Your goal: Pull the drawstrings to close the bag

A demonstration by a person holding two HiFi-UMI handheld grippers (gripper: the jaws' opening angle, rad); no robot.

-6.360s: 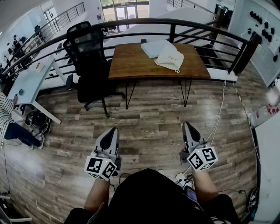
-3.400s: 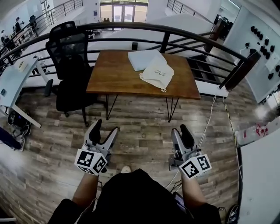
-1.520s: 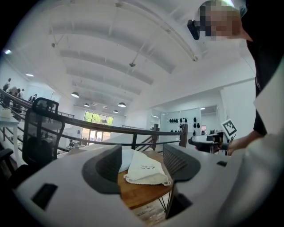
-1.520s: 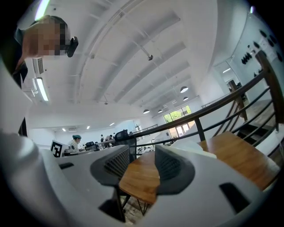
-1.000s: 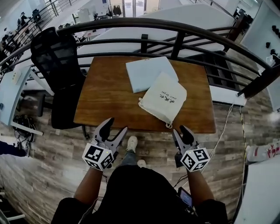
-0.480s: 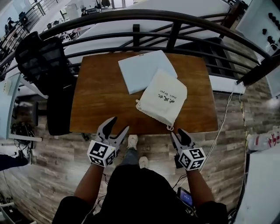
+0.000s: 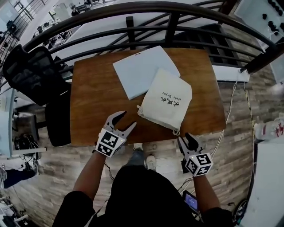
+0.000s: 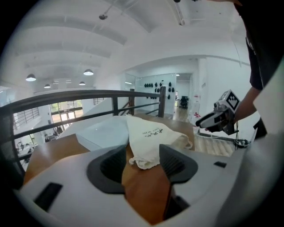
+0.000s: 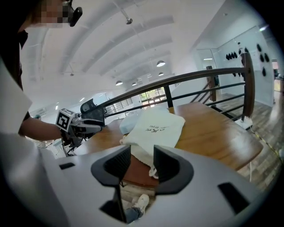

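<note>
1. Lying flat on the brown wooden table (image 7: 95,97), the cream fabric drawstring bag (image 7: 166,99) sits toward the table's near right part, with dark print on its upper face.
2. Its far corner overlaps a pale blue flat square pad (image 7: 142,71), which lies farther back on the same table.
3. A short white cord loop (image 7: 176,131) hangs from the bag's near corner, right at the table's near edge.
4. The left gripper (image 7: 126,119) hovers over the near edge of the table, just left of the bag's gathered corner and not touching it.
5. Its jaws have just been closing a little, yet they stand released, with nothing between the pads. The bag's bunched corner shows beyond the gap in the left gripper view.
6. The right gripper (image 7: 186,141) sits just off the table's near edge, close below the cord loop.
7. Its jaws are also apart and empty. The right gripper view shows the bag's edge and cord past them, untouched.
8. A dark curved metal railing (image 7: 133,9) runs behind the table, and a black mesh office chair (image 7: 31,68) stands at its left on the wood-plank floor (image 7: 57,168).
</note>
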